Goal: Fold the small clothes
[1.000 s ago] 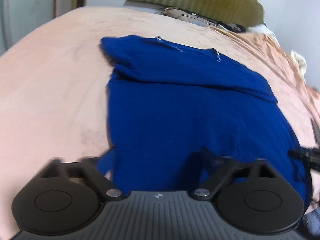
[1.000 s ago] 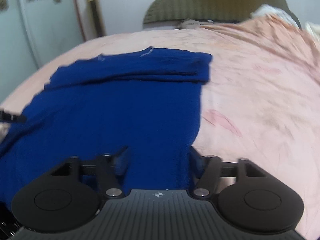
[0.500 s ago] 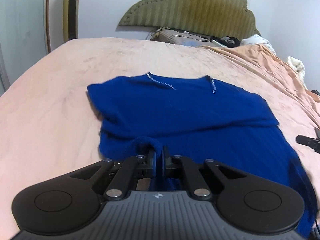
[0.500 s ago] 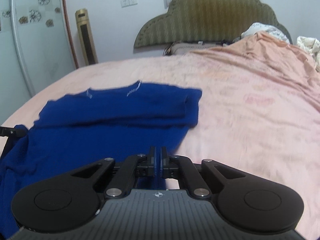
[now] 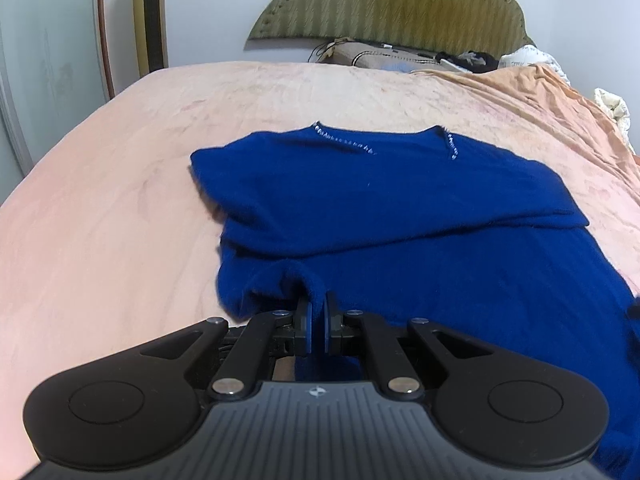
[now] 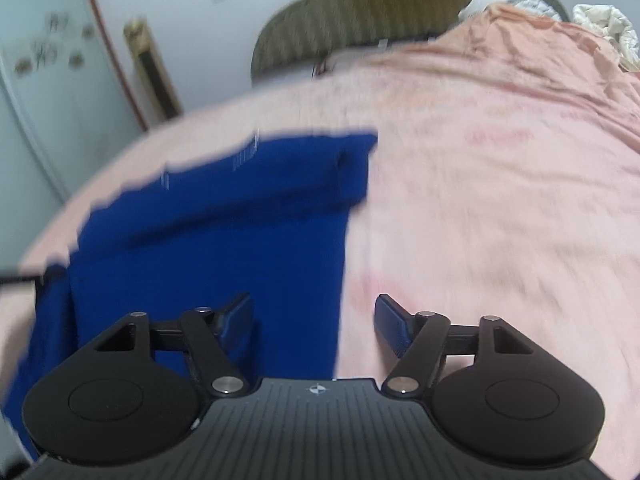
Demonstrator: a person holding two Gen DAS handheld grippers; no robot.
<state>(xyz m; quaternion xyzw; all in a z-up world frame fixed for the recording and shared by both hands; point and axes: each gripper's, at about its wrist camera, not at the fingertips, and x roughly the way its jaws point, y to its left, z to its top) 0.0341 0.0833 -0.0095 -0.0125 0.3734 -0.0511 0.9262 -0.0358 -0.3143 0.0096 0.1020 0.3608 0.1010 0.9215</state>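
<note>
A dark blue knit top (image 5: 400, 208) lies on the peach bed cover (image 5: 100, 200), its upper part folded over and its beaded neckline towards the headboard. My left gripper (image 5: 316, 320) is shut on a raised pinch of the top's near hem. In the right wrist view, which is blurred, the top (image 6: 224, 220) fills the left half. My right gripper (image 6: 312, 308) is opening. The top's right side edge lies between its fingers, and the pads do not press on it.
An olive padded headboard (image 5: 392, 4) stands at the far end, with a pillow and loose items (image 5: 400, 58) below it. A gold upright unit (image 5: 150, 20) is by the wall at the left. Rumpled peach cover and white bedding (image 5: 612, 108) lie at the right.
The left gripper closed on the near hem and has lifted it a little. The right gripper closed at the top's right edge, then opened again and rolled.
</note>
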